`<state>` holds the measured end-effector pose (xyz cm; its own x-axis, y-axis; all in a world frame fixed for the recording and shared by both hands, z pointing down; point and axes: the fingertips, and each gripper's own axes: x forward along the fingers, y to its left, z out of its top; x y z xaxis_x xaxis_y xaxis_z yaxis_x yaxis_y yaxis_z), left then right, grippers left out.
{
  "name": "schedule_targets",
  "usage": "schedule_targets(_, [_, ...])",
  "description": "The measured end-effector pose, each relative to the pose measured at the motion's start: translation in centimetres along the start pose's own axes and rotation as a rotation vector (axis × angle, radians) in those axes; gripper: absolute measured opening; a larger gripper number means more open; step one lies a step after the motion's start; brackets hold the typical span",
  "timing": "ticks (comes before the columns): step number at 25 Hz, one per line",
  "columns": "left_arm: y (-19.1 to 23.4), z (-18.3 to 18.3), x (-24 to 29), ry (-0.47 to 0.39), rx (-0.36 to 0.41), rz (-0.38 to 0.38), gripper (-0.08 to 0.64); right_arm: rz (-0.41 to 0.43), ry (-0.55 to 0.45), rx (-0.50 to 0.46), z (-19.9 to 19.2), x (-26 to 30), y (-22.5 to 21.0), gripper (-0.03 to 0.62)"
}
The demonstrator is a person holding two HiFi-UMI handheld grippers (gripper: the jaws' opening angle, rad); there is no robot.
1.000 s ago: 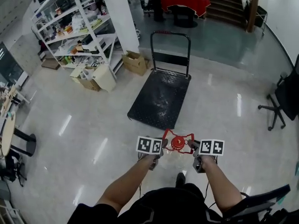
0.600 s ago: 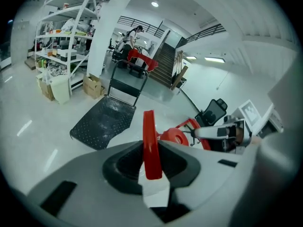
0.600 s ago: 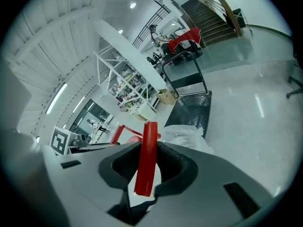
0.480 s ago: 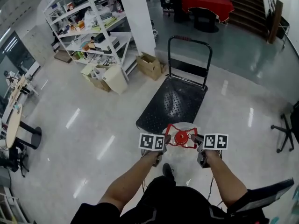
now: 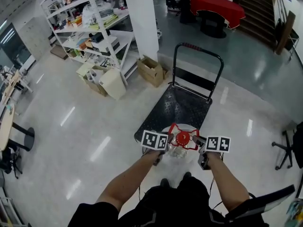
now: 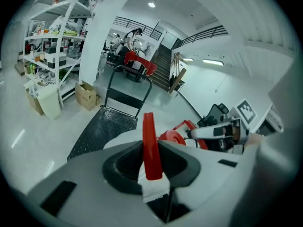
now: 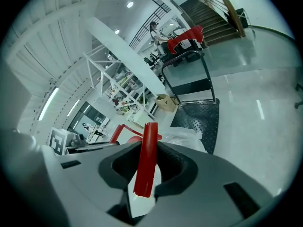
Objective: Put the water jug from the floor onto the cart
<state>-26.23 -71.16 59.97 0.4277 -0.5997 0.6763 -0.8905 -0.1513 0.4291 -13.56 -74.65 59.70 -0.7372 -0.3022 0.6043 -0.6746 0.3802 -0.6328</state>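
Note:
A clear water jug (image 5: 178,149) with a red cap (image 5: 182,137) and a red carry handle (image 5: 176,127) hangs between my two grippers, over the near edge of the black cart (image 5: 174,107). My left gripper (image 5: 166,141) is shut on the left side of the handle, whose red strip (image 6: 151,145) runs between its jaws. On the other side, the right gripper (image 5: 196,141) is shut on the handle's right strip (image 7: 146,160). The cart's deck (image 7: 202,117) lies just ahead, its push bar (image 5: 199,49) at the far end.
A white pillar (image 5: 140,18) and a loaded shelf rack (image 5: 94,27) stand at the far left, with cardboard boxes (image 5: 151,70) and a white container (image 5: 113,83) on the floor beside them. An office chair (image 5: 289,146) is at the right. A red-draped table (image 5: 215,9) and stairs (image 5: 258,4) lie beyond the cart.
Both grippers have carried the jug forward across the floor. The cart has come much closer, and the jug now hangs at its near edge instead of short of it.

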Motion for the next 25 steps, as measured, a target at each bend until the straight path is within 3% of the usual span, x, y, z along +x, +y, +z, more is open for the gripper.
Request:
schedule_targets(4, [4.3, 4.2, 3.0, -0.019, -0.045, 0.005, 0.081, 0.023, 0.018, -0.006, 4.6, 5.0, -1.0, 0.095])
schedule_targets(15, [12.8, 12.3, 12.6, -0.011, -0.126, 0.115, 0.081, 0.079, 0.134, -0.085, 15.3, 16.6, -6.6, 0.095])
schedule_targets(21, [16.7, 14.2, 17.4, 0.040, -0.145, 0.089, 0.081, 0.004, 0.171, -0.085, 18.1, 21.3, -9.2, 0.095])
schedule_targets(25, [20.5, 14.6, 21.1, 0.054, -0.112, 0.090, 0.081, -0.023, 0.158, -0.056, 18.8, 25.3, -11.4, 0.095])
